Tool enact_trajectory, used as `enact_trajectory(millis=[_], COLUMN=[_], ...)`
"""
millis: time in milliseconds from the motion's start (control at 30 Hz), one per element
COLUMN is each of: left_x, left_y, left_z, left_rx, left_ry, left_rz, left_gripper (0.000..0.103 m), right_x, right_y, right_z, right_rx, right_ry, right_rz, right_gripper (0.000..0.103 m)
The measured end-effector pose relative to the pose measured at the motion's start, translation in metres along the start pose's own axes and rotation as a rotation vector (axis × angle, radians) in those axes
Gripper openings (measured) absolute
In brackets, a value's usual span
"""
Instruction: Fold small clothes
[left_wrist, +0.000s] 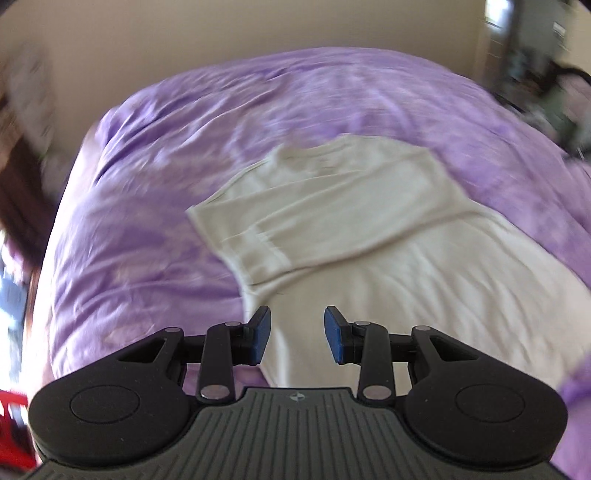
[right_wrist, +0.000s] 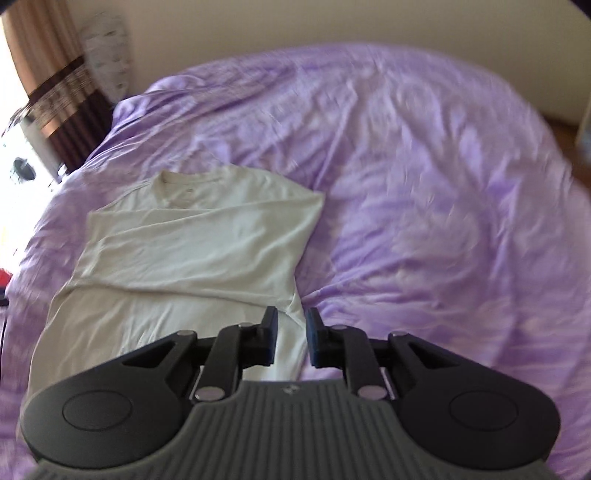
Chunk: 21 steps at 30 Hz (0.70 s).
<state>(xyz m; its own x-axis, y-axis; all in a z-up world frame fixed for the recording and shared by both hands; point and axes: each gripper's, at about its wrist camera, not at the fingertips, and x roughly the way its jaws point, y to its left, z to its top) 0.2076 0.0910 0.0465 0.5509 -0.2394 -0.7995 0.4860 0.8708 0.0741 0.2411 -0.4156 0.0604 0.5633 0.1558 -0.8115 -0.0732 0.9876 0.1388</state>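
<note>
A white T-shirt (left_wrist: 369, 236) lies on a purple bedspread (left_wrist: 155, 229), its sides and sleeves folded in over its chest, neck at the far end. My left gripper (left_wrist: 297, 332) is open and empty, hovering over the shirt's near left edge. In the right wrist view the same shirt (right_wrist: 184, 243) lies left of centre on the bedspread (right_wrist: 424, 206). My right gripper (right_wrist: 291, 332) is open with a narrow gap and holds nothing, above the shirt's near right edge.
A cream wall (left_wrist: 258, 29) runs behind the bed. A brown curtain and a bright window (right_wrist: 44, 88) stand at the left. Dark clutter (left_wrist: 543, 92) sits past the bed's far right corner. Something red (left_wrist: 13, 424) lies at the lower left.
</note>
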Motion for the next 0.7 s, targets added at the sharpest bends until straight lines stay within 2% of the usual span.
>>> enact_trajectory(millis=[133,233,400,500,633,700], left_x=[-0.031,-0.043,-0.046,-0.040,-0.020,-0.010], left_y=[-0.033,-0.054,-0.077,-0.081,-0.072,-0.066], left_z=[-0.015,-0.031,-0.066,-0.086,-0.107,-0.117], left_rx=[0.156,0.226,0.319,0.300,0.167,0.096], left_ry=[-0.001,0.027,0.091,0.145,0.243,0.289], left_rz=[-0.038,-0.051,-0.085,-0.081,-0.105,-0.123], left_gripper=[0.041,0.041,0.045,0.049,0.051,0.051], right_x=[-0.069,-0.103,-0.104,-0.077,-0.041,-0.032], right_y=[0.016,0.020,0.034,0.049,0.070,0.075], right_z=[-0.019,-0.039,-0.091,-0.129,-0.178,-0.195], right_rx=[-0.161,-0.260,-0.331,-0.349,-0.376,-0.370], right_ry=[-0.022,0.002,0.070,0.135,0.219,0.240], right_rz=[-0.028,-0.033,-0.018,0.012,0.043,0.070], right_gripper=[0.013,0.020,0.021,0.021,0.021,0.026])
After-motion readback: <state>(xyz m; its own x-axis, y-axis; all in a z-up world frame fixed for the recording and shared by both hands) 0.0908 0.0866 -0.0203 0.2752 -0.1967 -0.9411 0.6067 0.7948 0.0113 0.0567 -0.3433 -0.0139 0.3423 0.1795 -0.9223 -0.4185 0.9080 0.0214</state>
